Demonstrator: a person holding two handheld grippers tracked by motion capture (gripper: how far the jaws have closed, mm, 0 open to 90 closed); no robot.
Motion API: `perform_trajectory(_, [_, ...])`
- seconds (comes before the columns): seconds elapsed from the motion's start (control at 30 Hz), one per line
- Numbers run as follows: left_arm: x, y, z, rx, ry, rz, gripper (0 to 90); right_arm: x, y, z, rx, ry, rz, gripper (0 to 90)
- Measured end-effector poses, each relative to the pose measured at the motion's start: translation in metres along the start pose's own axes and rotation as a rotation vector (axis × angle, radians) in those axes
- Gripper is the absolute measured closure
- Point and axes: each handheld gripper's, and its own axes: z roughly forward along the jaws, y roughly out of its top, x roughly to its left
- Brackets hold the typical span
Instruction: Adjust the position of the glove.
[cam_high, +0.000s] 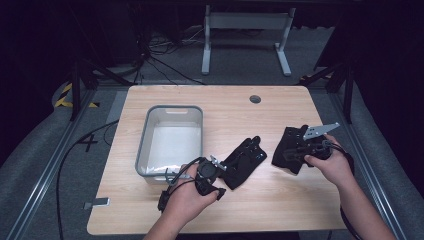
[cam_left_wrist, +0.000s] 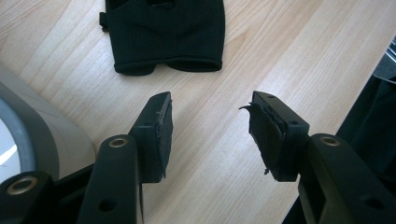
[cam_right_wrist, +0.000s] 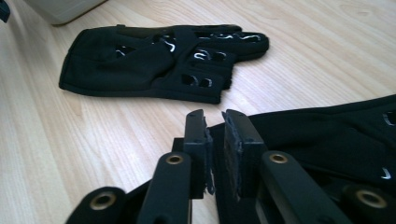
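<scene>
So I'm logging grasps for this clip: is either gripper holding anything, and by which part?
The right gripper is shut on the edge of the right glove, seemingly its cuff. The left gripper is open, holding nothing, short of the left glove.

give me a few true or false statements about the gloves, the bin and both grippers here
1. The left gripper has its jaws apart over bare wood. True.
2. The right gripper is wide open. False: its jaws are nearly closed at the edge of the right glove.
3. The left glove lies inside the grey bin. False: it lies on the table beside the bin.
4. Both gloves are black. True.
</scene>
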Motion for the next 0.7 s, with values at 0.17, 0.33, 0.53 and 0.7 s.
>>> perform_trajectory(0.17, [0.001, 0.000, -0.004, -0.017, 0.002, -0.004, 49.4, 0.006, 0.004, 0.002, -0.017, 0.018, -0.009, 78.3])
perform_trajectory(0.33, [0.001, 0.002, -0.005, -0.048, -0.028, -0.004, 49.3, 0.014, 0.012, 0.006, -0.031, 0.052, -0.002, 76.3])
perform_trajectory(0.53, [0.004, 0.002, -0.004, -0.099, -0.031, -0.025, 53.5, 0.013, 0.023, 0.015, -0.050, 0.061, 0.018, 74.5])
perform_trajectory(0.7, [0.004, 0.003, 0.003, -0.098, -0.039, -0.014, 56.6, -0.001, 0.033, 0.035, -0.011, 0.021, 0.025, 71.2])
